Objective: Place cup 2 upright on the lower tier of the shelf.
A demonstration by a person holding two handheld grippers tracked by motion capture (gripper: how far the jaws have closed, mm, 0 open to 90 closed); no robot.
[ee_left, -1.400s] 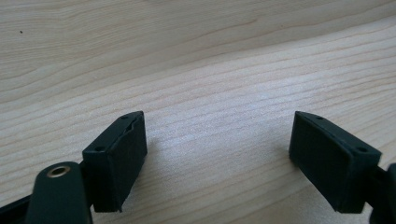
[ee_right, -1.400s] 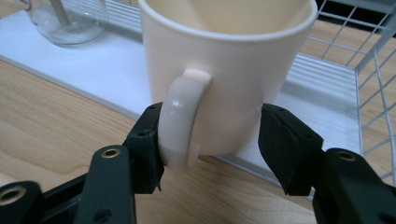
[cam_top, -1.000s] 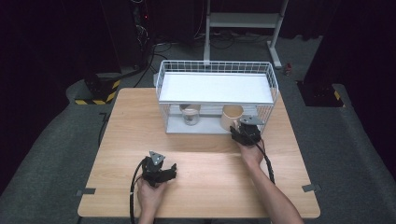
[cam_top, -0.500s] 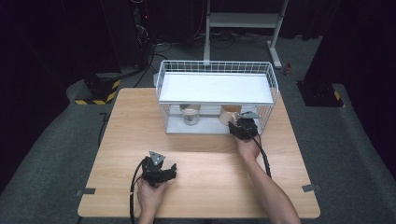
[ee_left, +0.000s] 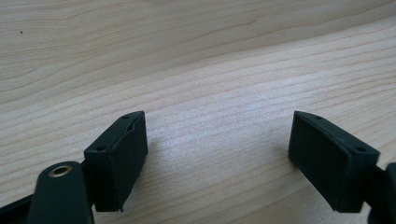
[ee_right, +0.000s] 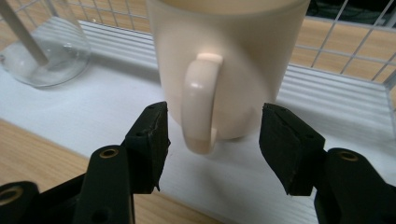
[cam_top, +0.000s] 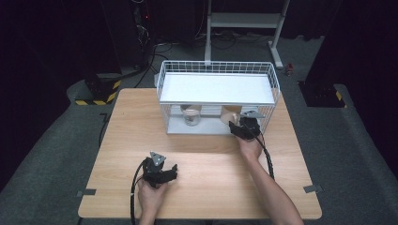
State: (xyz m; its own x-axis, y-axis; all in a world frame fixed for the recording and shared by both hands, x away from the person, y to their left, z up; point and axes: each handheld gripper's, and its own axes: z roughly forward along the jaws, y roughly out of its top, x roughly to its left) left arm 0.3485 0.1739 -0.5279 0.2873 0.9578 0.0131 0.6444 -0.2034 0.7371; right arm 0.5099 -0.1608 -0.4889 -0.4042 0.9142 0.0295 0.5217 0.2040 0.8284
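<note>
Two things stand on the white lower shelf of a wire rack (cam_top: 216,75), half hidden under its upper shelf: a cream mug (ee_right: 229,65), rim cut off, and a clear glass jar (ee_right: 44,51). Right tongs (ee_right: 212,135), just opening, straddle the mug's handle without pinching. Left tongs (ee_left: 217,154) hover spread over the bare counter (cam_top: 117,136).
</note>
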